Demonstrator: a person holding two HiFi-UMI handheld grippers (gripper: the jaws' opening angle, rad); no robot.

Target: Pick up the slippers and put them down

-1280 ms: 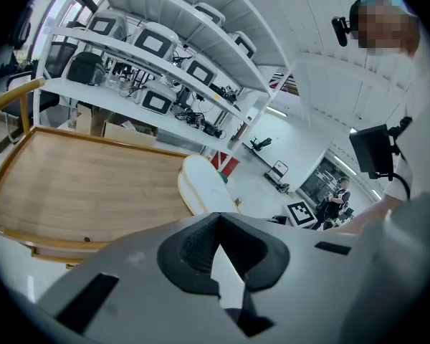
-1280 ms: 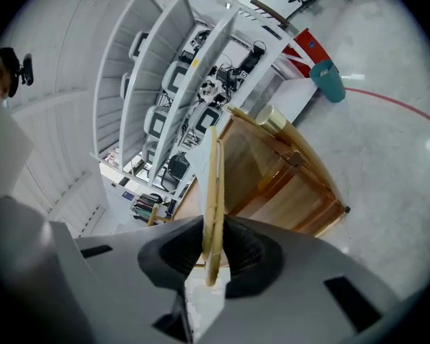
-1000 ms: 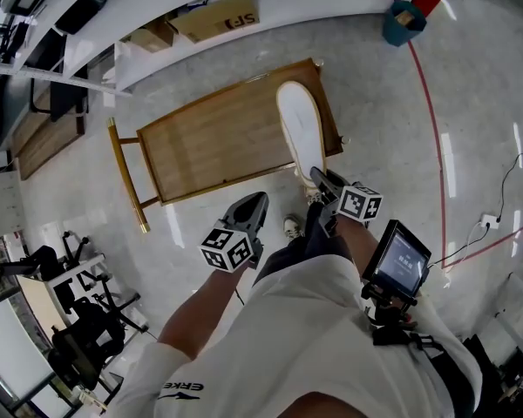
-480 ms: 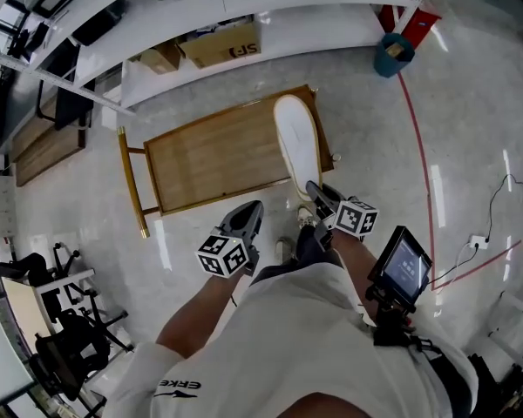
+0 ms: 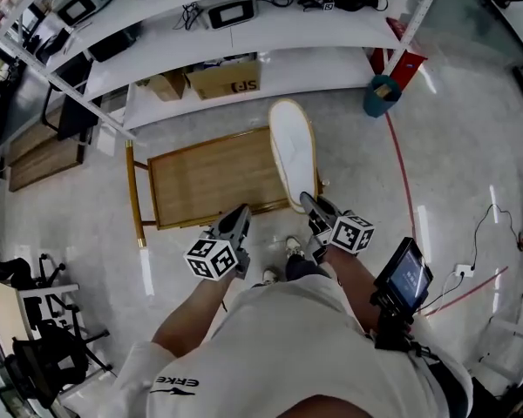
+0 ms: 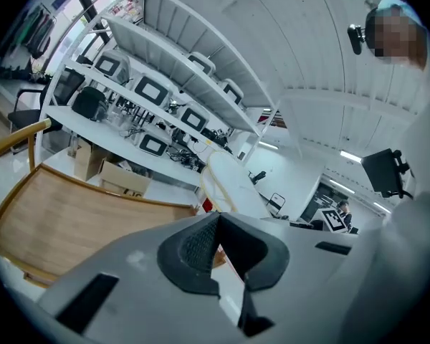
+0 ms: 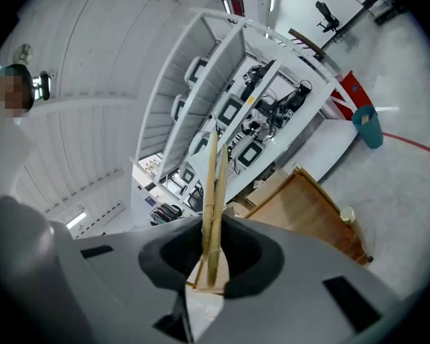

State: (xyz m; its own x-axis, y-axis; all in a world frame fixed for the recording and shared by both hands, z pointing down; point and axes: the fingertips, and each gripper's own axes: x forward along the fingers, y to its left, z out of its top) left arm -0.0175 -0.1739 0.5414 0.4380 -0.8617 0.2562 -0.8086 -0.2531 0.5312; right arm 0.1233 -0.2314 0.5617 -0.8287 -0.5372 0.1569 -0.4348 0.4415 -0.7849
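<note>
Head view: right tongs point(image 5: 310, 205) clamped on near end of flat white tan-edged slippers point(image 5: 293, 151), held in air across right end of low wooden counter point(image 5: 205, 181); left tongs point(image 5: 238, 222) alongside. Left gripper view: tongs together, empty. Right gripper view: two soles edge-on, pinched between pads.

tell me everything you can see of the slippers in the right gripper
The slippers look like a flat pair pressed together: a long oval with a white face and a thin tan rim. The right gripper clamps one end between its jaws, and they stick out away from the person, by the wooden table's end. Nothing else touches them.
</note>
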